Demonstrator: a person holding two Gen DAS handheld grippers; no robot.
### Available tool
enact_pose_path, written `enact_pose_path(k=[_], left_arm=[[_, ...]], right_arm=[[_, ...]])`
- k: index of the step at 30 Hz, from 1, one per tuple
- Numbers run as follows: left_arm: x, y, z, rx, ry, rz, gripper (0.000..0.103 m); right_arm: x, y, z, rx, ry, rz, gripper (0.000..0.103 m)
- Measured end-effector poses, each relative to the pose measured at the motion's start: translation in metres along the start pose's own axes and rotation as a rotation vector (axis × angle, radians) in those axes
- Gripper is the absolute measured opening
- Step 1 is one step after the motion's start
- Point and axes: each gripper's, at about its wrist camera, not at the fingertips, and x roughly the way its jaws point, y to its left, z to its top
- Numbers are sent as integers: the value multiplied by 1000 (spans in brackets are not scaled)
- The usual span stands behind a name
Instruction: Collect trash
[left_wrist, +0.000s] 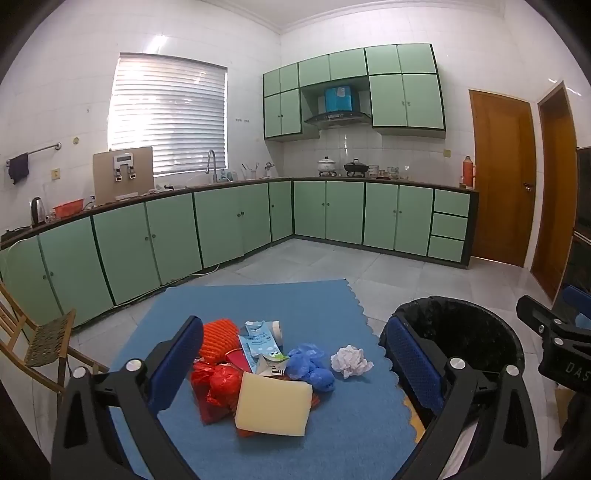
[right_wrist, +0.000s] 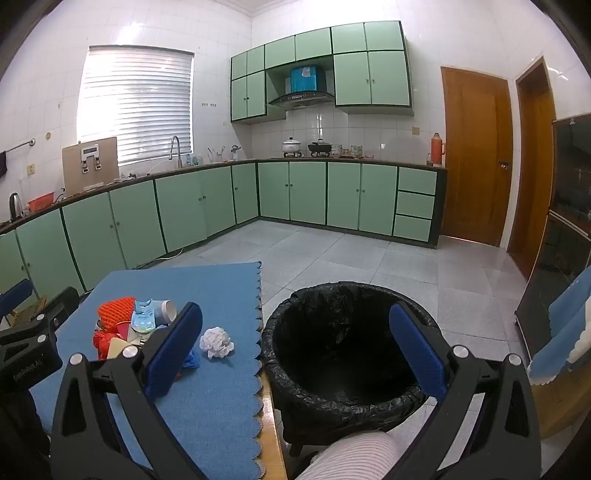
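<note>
In the left wrist view, the left gripper (left_wrist: 295, 365) hangs above a blue mat (left_wrist: 332, 435) on the counter, its jaws spread as wide as they go with nothing between the pads, and the heap of trash lies framed between them on the mat. Nearest the camera is a pale yellow sponge block (left_wrist: 273, 404), its long axis running roughly left to right, lying on top of crumpled red plastic (left_wrist: 216, 384). Behind these an orange mesh piece (left_wrist: 218, 339) lies at the far left, and a flattened milk carton (left_wrist: 258, 341) stretches away from the camera with its open end pointing to the far side. Blue plastic gloves (left_wrist: 310, 365) are bunched just right of the carton, and a crumpled white paper ball (left_wrist: 351, 361) lies apart at the right, near the mat's scalloped edge. Past that edge stands a bin lined with a black bag (left_wrist: 480, 332), partly hidden by the right finger; a wooden chair (left_wrist: 40, 343) stands at the left. In the right wrist view, the right gripper (right_wrist: 295, 354) hangs over the bin (right_wrist: 343, 369), jaws fully apart and holding nothing. The paper ball (right_wrist: 217, 342) lies on the mat (right_wrist: 207, 406) between the left finger and the bin; that finger blocks part of the heap, where the carton (right_wrist: 146, 317) and orange mesh (right_wrist: 114, 310) still show. A striped sleeve or leg (right_wrist: 354, 458) sits at the bottom edge.
</note>
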Motion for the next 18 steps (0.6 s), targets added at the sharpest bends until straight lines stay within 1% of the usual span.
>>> enact_pose_path(k=[18], left_arm=[[0,0,0,-4,-2,-2,97]], right_arm=[[-1,1,-1,-2,2,0,98]])
